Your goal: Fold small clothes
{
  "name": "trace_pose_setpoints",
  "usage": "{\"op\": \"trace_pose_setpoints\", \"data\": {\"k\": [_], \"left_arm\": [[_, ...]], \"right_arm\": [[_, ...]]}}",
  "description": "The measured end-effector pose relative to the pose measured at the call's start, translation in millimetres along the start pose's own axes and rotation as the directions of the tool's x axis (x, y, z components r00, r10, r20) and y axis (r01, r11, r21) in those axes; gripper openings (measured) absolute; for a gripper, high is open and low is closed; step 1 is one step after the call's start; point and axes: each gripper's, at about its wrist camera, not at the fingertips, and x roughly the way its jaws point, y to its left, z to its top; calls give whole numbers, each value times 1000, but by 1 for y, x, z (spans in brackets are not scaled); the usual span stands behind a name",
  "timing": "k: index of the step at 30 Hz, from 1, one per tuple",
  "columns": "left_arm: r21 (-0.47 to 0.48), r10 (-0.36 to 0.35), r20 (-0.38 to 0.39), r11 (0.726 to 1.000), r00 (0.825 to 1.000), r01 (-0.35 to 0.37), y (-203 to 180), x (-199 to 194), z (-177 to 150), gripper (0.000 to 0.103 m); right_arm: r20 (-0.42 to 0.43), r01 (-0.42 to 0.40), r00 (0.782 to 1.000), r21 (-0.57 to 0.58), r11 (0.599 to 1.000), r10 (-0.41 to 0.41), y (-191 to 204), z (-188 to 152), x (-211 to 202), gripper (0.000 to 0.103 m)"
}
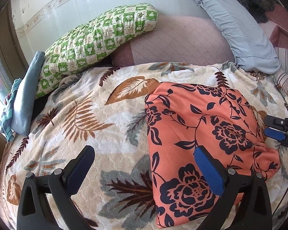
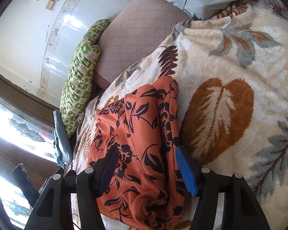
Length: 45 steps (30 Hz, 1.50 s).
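Orange fabric printed with dark navy flowers and leaves, a folded small garment (image 1: pixel 199 143), lies on the cream plush blanket with brown and grey leaf patterns (image 1: pixel 90 118) that covers the bed. In the left wrist view the garment fills the area from the centre toward 4 o'clock, lying as a rough rectangle with a bunched corner at about 3 o'clock. The left gripper (image 1: pixel 144 157) hangs above it with its jaws spread wide and holding nothing: one blue-padded finger is over the garment, the other over bare blanket at 7 o'clock. The right gripper (image 1: pixel 276 131) shows at the 3 o'clock edge of that view, just beside the garment's bunched corner.

In the right wrist view the right gripper (image 2: pixel 146 153) is partly open, its two ribbed blue-padded fingers standing on either side of a raised fold of the garment (image 2: pixel 142 134); whether the pads touch the cloth cannot be told, and the fabric is crumpled toward 6 o'clock.

At 11 o'clock in the left view a green and white checked quilted pillow (image 1: pixel 98 40) rests against the white wall, with a grey-blue folded cloth (image 1: pixel 26 99) at 9 o'clock beside it. A pale blue pillow (image 1: pixel 238 28) lies at 1 o'clock on a mauve quilted mattress pad (image 1: pixel 178 42).
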Motion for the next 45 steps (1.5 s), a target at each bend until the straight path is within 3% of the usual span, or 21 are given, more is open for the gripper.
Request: {"op": "trace_pose_setpoints", "data": {"k": [29, 35, 41, 45], "left_arm": [[31, 6, -8, 999, 1000, -6, -8, 5, 4, 103], [7, -30, -46, 1000, 999, 30, -4, 15, 5, 103], [-94, -99, -79, 991, 992, 92, 21, 33, 19, 103], [-60, -74, -78, 996, 994, 70, 18, 52, 48, 103]], "right_arm": [[-15, 5, 1000, -2, 1000, -5, 1, -1, 6, 65], [-4, 7, 1000, -7, 1000, -8, 3, -2, 7, 65], [104, -57, 992, -151, 987, 73, 33, -4, -10, 65], [26, -87, 995, -209, 974, 94, 54, -11, 10, 55]]}}
